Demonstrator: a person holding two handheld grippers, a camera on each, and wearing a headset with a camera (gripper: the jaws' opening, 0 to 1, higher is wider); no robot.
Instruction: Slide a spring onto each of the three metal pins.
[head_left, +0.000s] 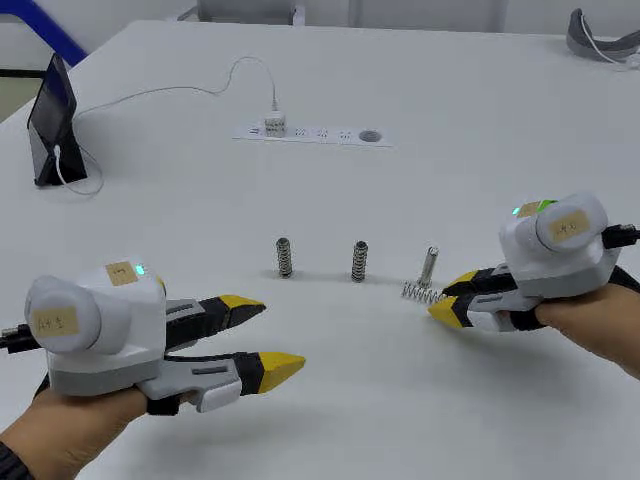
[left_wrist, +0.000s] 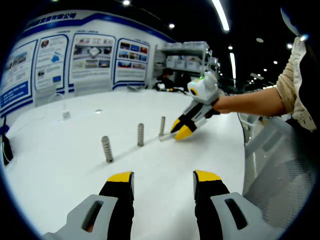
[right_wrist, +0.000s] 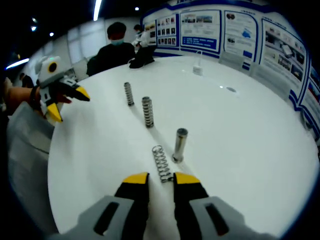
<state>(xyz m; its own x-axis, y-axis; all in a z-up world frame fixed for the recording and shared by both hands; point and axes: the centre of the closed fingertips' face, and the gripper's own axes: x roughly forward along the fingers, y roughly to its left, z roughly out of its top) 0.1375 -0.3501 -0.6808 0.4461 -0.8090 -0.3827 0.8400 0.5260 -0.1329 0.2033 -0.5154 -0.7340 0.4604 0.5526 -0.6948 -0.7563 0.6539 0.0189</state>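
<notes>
Springs (head_left: 284, 257) fitted: two; third spring (head_left: 420, 292) flat by bare pin (head_left: 429, 266), end pinched in right gripper (head_left: 447, 300) fingers; left gripper (head_left: 272, 335) fingers wide.

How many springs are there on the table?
3. In the head view, the left spring and the middle spring each stand upright over a pin. The third spring lies flat beside the bare pin, its end pinched in the right gripper. None seem hidden.
</notes>
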